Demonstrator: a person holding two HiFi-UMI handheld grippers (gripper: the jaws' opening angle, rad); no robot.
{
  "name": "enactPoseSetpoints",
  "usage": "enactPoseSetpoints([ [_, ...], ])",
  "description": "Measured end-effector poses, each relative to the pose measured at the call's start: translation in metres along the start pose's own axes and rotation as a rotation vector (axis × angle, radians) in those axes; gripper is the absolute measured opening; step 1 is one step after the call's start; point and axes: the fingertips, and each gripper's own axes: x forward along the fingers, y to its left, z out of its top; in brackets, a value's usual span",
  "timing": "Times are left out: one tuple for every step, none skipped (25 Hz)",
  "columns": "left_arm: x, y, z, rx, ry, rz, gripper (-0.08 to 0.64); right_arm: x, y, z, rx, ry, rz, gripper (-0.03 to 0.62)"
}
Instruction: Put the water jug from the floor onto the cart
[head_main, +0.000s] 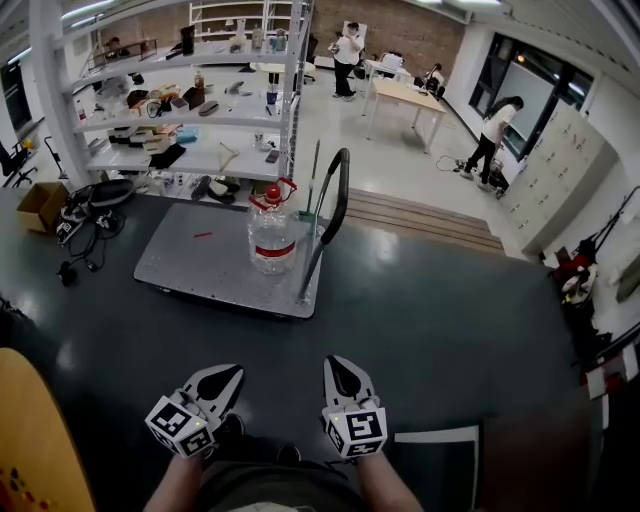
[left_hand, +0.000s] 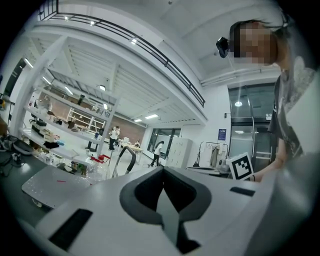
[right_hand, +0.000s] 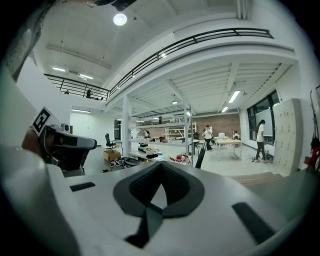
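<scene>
The clear water jug (head_main: 272, 232) with a red cap and red label stands upright on the grey cart platform (head_main: 200, 262), close to the cart's black handle (head_main: 335, 200). Both grippers are held low and near the person's body, well short of the cart. My left gripper (head_main: 232, 375) is shut with nothing in it. To its right, my right gripper (head_main: 338, 368) is also shut and empty. In the left gripper view the jug (left_hand: 97, 167) and cart (left_hand: 47, 182) show far off at the left. The right gripper view shows the jug's red cap (right_hand: 181, 159) beside the handle (right_hand: 201, 156).
White shelving (head_main: 190, 110) full of small items stands behind the cart. A cardboard box (head_main: 40, 205) and cables (head_main: 85, 225) lie at the left. A wooden ramp (head_main: 420, 215) runs right of the cart. Several people stand at the back. A yellow surface (head_main: 35, 440) is at lower left.
</scene>
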Motion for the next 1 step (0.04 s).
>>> enactPoseSetpoints([
  [0.0016,-0.0001,0.0005,0.001,0.002,0.004,0.008,-0.0008,-0.0014,0.0003,-0.001,-0.001,0.000,-0.012],
])
